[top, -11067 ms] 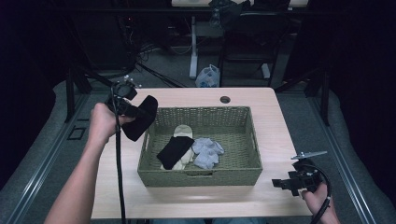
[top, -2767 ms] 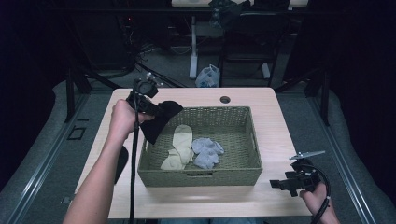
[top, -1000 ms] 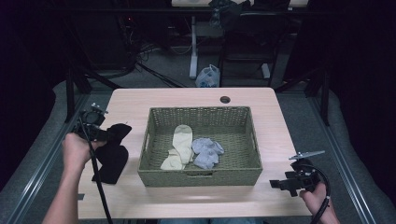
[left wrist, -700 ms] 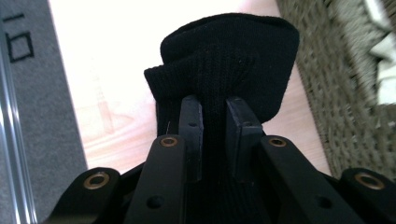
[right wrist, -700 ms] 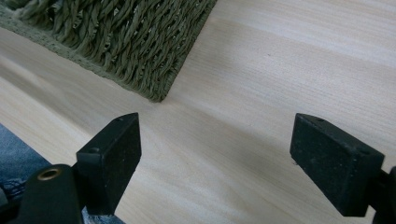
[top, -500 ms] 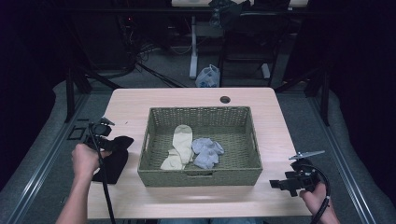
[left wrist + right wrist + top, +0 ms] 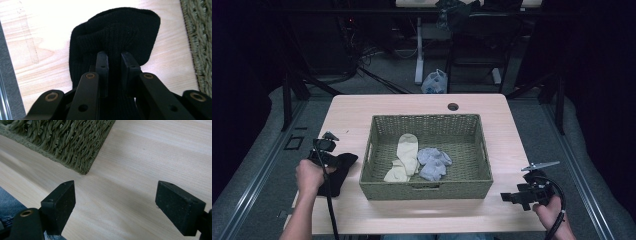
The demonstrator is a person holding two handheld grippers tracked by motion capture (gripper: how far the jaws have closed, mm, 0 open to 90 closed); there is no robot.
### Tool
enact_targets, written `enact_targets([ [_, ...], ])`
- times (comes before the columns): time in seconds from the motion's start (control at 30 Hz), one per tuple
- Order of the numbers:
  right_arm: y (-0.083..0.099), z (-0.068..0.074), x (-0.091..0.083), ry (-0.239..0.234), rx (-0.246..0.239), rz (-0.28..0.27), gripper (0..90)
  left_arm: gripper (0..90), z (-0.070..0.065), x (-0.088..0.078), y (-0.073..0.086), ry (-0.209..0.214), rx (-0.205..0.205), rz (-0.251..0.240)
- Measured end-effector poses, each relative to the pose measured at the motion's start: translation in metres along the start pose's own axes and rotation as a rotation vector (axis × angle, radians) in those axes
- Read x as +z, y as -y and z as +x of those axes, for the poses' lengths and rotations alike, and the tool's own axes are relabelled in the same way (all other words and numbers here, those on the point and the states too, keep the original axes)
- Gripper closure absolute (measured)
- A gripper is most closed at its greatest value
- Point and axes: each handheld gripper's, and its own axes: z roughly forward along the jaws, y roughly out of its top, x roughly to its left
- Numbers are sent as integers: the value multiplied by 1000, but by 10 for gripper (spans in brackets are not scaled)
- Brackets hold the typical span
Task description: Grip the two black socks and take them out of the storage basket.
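Near edge, left side: left gripper (image 7: 113, 62) clamped tight on a black sock (image 7: 115, 32), jaws pinching a raised fold of the ribbed knit between them. Rest of the sock spreads out ahead of the jaws, lying flat on the tabletop (image 7: 42, 30), rounded end pointing away. Fabric is soft, thick, matte; ribs run lengthwise. Seen from above, the sock (image 7: 339, 170) sits on the tabletop's left strip, just beside the basket's (image 7: 424, 122) left wall, not touching it as far as I can tell. Near edge, right side: right gripper (image 7: 115, 197) with jaws spread wide, nothing between them, held over bare pale wood grain close to the basket's near right corner (image 7: 75, 147). Basket is rectangular, olive-green woven wicker, coarse twisted strands, straight walls. Inside it: a cream sock (image 7: 404, 155) lying lengthwise, and a crumpled pale blue-grey sock (image 7: 433, 162) to its right, the two touching. Farther back: a small round hole (image 7: 453, 106) in the tabletop behind the basket.
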Motion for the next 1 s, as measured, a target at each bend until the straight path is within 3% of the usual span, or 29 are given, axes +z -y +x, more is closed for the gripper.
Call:
enact_targets([
  [0.23,0,0,0,-2,0,1,163,783,1,8,1,3,-6,7],
  [0.57,0,0,0,-4,1,1,162,749,2,20,1,39,-22,20],
  [0.6,0,0,1,-4,1,3,162,710,3,20,1,53,-26,15],
  [0.7,0,0,0,-4,2,3,162,432,2,16,2,57,-29,6],
  [0.83,0,-1,0,-2,5,2,162,177,2,-6,8,30,-50,-56],
  [0.9,0,0,0,-1,5,1,161,146,2,-12,10,33,-50,-65],
  [1.0,0,0,0,-3,3,3,161,86,-1,-34,23,29,-43,-124],
])
